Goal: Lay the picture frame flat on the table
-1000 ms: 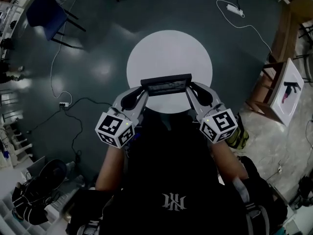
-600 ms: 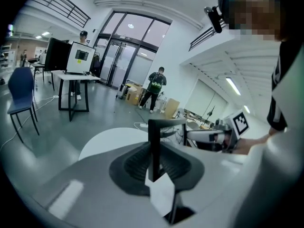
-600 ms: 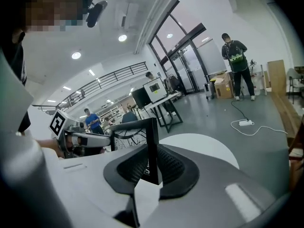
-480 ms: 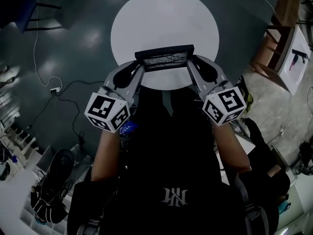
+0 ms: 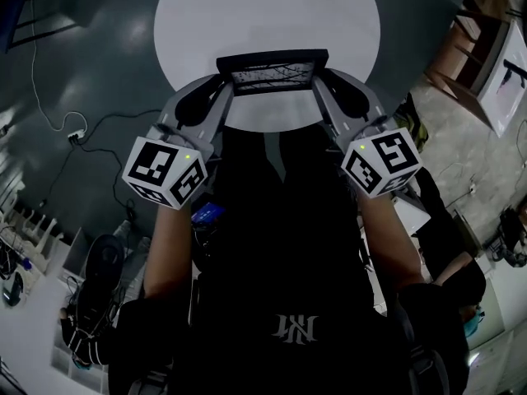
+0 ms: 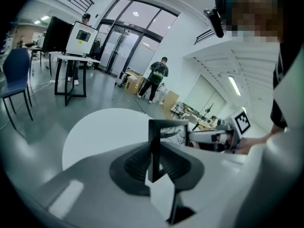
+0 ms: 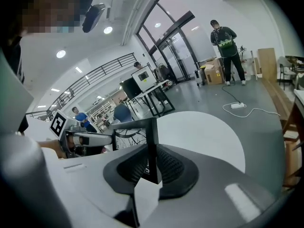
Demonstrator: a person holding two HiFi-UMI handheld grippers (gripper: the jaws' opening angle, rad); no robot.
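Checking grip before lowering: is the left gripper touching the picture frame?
Touching. The left gripper is shut on the picture frame, clamping its side edge, plain in that gripper's view.

Black shirt (image 5: pixel 280 253), white chest logo (image 5: pixel 294 328), grey hand-held grippers (image 5: pixel 223 79) (image 5: pixel 321 74), black-and-white marker cubes (image 5: pixel 165 172) (image 5: pixel 382 163)

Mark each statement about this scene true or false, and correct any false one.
1. The left gripper is shut on the picture frame. True.
2. The right gripper is open and empty. False: it is shut on the picture frame's other side.
3. The table is round and white. True.
4. The picture frame lies flat on the table. False: it is held between both grippers, not lying flat.
5. A power strip sits on the table. False: it lies on the floor.
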